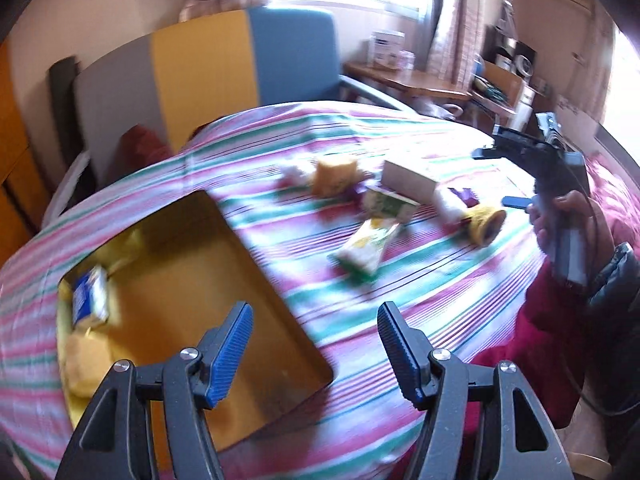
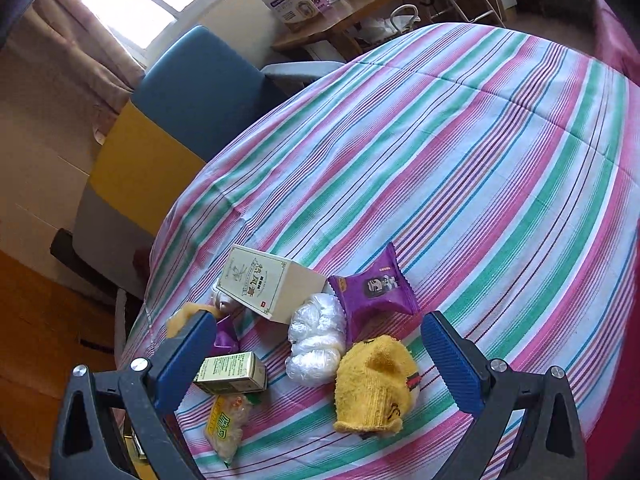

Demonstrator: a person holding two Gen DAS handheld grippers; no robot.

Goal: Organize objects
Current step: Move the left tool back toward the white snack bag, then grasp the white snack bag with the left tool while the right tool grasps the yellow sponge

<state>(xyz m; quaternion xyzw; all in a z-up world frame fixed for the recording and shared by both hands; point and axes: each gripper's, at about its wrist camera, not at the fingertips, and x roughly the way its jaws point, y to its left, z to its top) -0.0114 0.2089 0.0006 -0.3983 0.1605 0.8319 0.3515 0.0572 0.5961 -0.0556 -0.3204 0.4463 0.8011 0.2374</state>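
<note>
Two grippers are up and both stand wide apart with nothing between their blue pads. My left gripper [image 1: 316, 344] hangs over the near edge of the bed [image 1: 440, 280], just above the near corner of the yellow tray [image 1: 240, 300], which lies on the striped cover; a blue packet [image 1: 90, 300] rests at the tray's left side. My right gripper [image 2: 320, 364] hovers over the clutter by the bed's edge. Nearest it lie a yellow sock [image 2: 372, 388], touching a white plastic bundle [image 2: 316, 340], a small green box [image 2: 232, 372] and, closer to me, a clear snack bag [image 2: 226, 424]. Beyond the bundle sits a purple snack packet [image 2: 376, 288], and beside that a cream carton [image 2: 272, 284]. Further off stands a blue and yellow chair [image 2: 192, 92].
</note>
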